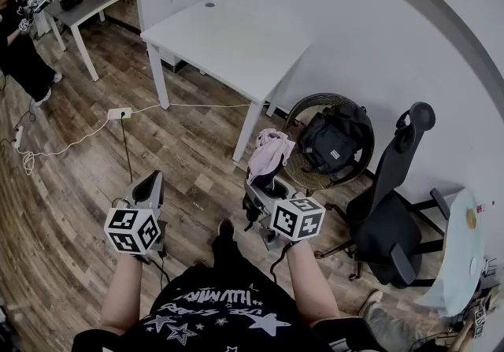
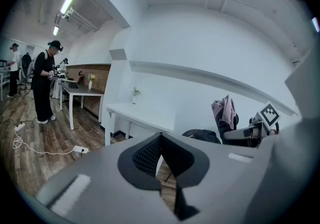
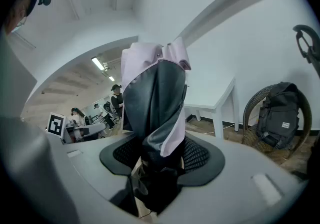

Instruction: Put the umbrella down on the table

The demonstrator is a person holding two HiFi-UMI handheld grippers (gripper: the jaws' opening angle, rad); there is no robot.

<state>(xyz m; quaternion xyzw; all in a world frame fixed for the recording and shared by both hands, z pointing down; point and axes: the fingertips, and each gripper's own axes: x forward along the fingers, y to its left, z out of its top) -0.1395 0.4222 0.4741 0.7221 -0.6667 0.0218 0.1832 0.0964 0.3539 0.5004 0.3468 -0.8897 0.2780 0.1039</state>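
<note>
The right tool [image 3: 159, 165] was clamped on the folded pink-and-grey umbrella [image 3: 155, 92], its jaws spread wide round the bundled fabric. The umbrella stood upright above the floor [image 1: 79, 209], well apart from the white table [image 1: 228, 35]. The left tool [image 2: 161, 140] was closed with nothing in it. The pads gripped soft cloth, so the umbrella could slip or tip in transit. Letting go short of the table's near edge would drop it on the floor.

I see a black backpack [image 1: 335, 138] sitting in a wicker chair [image 1: 293, 113] by the wall, with a black office chair [image 1: 387, 231] just to its right. A power strip [image 1: 119, 113] lies on the wood floor [image 1: 75, 216], its white cable [image 1: 67, 146] trailing left. A person [image 1: 20, 55] in black stands at far left.
</note>
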